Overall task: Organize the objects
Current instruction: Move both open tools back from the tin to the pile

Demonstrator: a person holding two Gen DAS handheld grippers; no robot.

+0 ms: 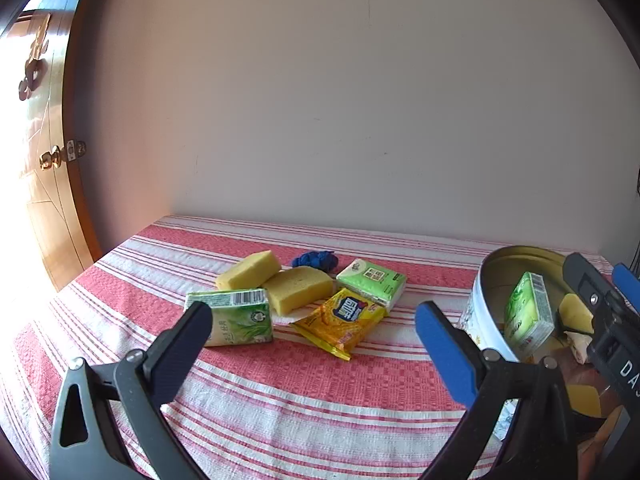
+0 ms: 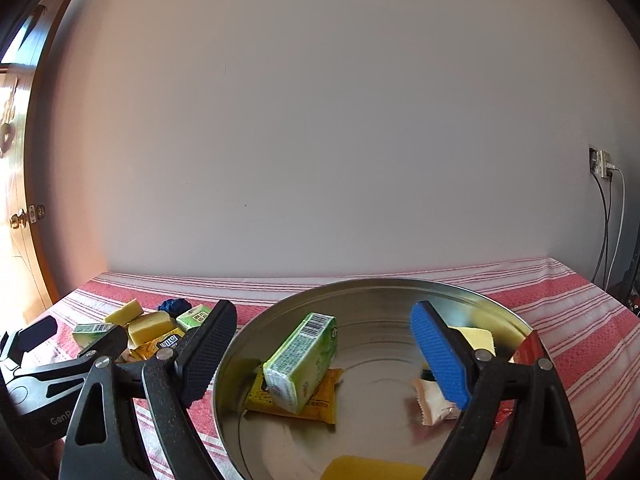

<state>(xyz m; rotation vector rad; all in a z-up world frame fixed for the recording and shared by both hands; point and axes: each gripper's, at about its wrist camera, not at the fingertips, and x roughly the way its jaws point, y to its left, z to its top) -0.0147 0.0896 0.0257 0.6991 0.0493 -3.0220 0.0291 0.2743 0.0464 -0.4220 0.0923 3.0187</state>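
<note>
On the red-and-white striped cloth lie a green tissue pack, two yellow sponges, a blue cloth ball, a second green pack and a yellow snack packet. My left gripper hovers open just before them, holding nothing. At the right a round metal tin holds a green pack leaning on a yellow packet, sponges and small wrappers. My right gripper stands open over the tin, its pads clear of the pack.
A plain wall runs behind the table. A wooden door with a brass knob is at the left. A wall socket with hanging cables is at the far right, past the table's edge.
</note>
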